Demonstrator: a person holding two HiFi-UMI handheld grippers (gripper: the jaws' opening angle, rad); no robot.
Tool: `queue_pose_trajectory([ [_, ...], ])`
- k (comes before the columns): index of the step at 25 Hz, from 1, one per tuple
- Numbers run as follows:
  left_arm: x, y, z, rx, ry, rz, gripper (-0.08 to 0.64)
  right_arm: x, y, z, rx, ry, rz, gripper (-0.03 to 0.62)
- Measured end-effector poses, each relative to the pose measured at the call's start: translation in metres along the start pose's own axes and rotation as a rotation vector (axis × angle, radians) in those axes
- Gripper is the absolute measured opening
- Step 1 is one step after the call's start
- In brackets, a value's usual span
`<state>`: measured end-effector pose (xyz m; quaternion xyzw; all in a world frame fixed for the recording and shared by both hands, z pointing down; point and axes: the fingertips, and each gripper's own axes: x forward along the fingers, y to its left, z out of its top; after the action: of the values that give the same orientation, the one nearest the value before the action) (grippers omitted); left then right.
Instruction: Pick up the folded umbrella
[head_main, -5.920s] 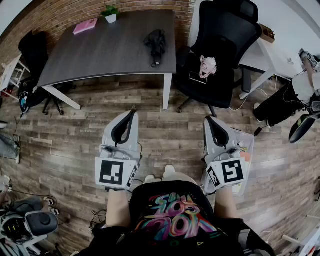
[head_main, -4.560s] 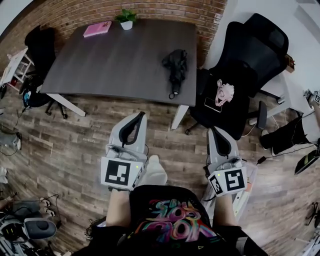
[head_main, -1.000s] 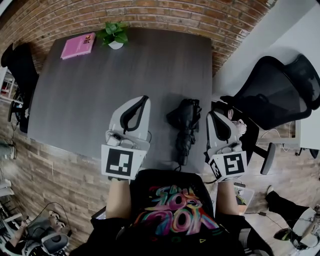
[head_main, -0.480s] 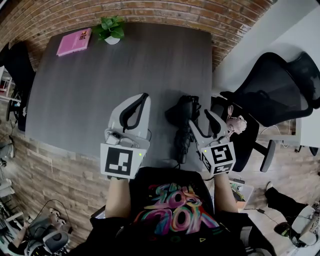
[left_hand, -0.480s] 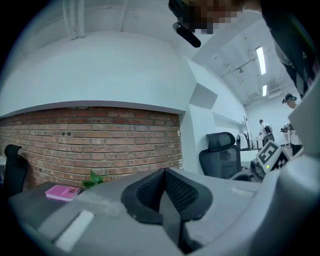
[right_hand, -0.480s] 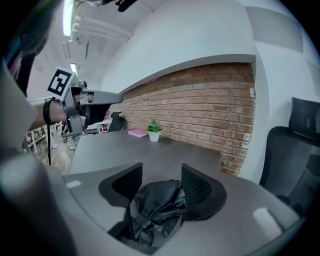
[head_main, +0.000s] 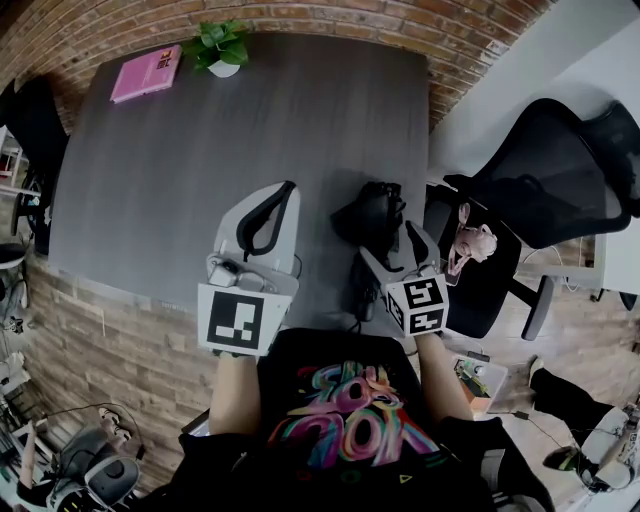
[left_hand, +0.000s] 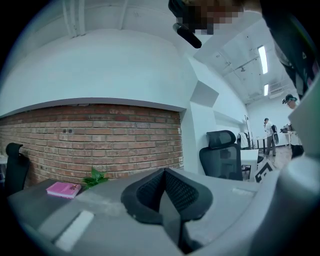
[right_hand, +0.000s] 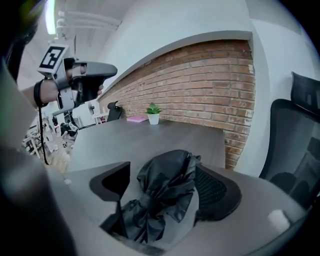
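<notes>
Currently, in the head view, I see a dark grey bench (head_main: 250, 120) from above, with the black folded umbrella (head_main: 368, 212) lying near its right front edge. My right tool (head_main: 393, 243) is angled in over the umbrella's bunched fabric. My left tool (head_main: 275, 205) hovers above bare bench just to the left, apart from the umbrella. A pink book (head_main: 147, 72) and a potted plant (head_main: 215, 45) sit at the far edge, and a black office chair (head_main: 545, 185) stands off to the right.

In the left gripper view, the jaws are pressed together with nothing between them. They point across the bench toward a brick wall (left_hand: 100, 135).

In the right gripper view, the jaws are spread, and the crumpled umbrella canopy sits between them. The fabric rests against the right-hand pad, while a gap shows on the other side.

I judge that the step in hand is the grasp itself, positioned but not clamped. The next move calls for clenching the right tool firmly on the bundle, catching the shaft inside the loose fabric, and then lifting straight up.
</notes>
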<state>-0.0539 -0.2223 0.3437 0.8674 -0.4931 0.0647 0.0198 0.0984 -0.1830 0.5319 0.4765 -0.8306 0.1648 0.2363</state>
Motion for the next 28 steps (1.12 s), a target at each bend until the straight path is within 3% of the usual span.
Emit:
queue_pose_trajectory([
  [13,-0.007,0.008,-0.008,0.004,0.017,0.030,0.002,0.043,-0.003,-0.066,0.125,0.211,0.021,0.439],
  [28,-0.020,0.023,-0.014,-0.009,0.028,0.078,0.002,0.081,-0.003,-0.069,0.090,0.310,0.037,0.445],
])
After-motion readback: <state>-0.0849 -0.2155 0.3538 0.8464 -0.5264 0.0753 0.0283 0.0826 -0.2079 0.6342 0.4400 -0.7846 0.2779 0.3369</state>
